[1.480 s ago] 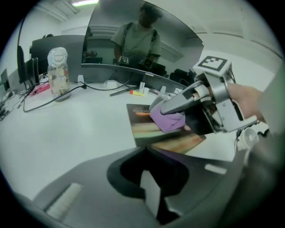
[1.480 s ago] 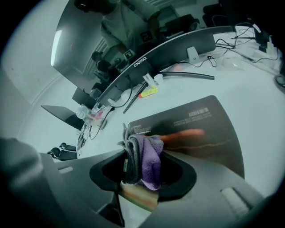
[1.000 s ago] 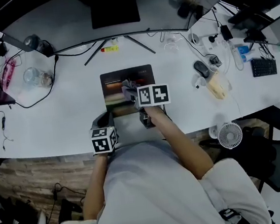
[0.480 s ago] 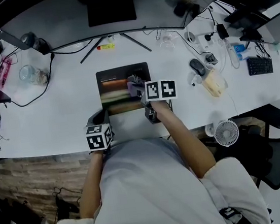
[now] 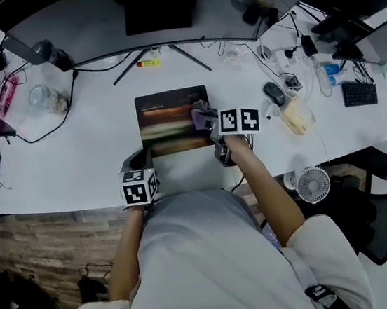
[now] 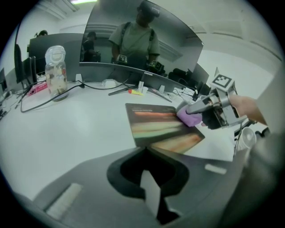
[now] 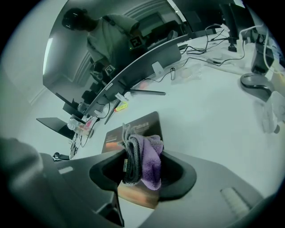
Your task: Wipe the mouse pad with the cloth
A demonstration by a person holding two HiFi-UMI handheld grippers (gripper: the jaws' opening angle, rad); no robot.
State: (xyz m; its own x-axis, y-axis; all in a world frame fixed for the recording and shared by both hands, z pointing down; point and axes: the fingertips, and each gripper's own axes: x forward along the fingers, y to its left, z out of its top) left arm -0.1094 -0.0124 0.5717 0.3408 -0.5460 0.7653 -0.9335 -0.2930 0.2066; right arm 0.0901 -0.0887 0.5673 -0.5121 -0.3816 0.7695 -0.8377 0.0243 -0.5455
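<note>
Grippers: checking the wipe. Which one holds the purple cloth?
The right gripper, shut on the folded purple-and-grey cloth over the dark mouse pad; the left gripper holds nothing.

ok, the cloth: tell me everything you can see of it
The cloth is soft, fuzzy fabric, purple on one side and grey on the other, bunched into folds. The right gripper is shut on it, with the wad bulging out past the jaws. It sits at the right edge of the pad, apparently pressed onto it.

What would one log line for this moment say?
right gripper: shut on cloth | cloth: at right edge of mouse pad | left gripper: shut, empty
</note>
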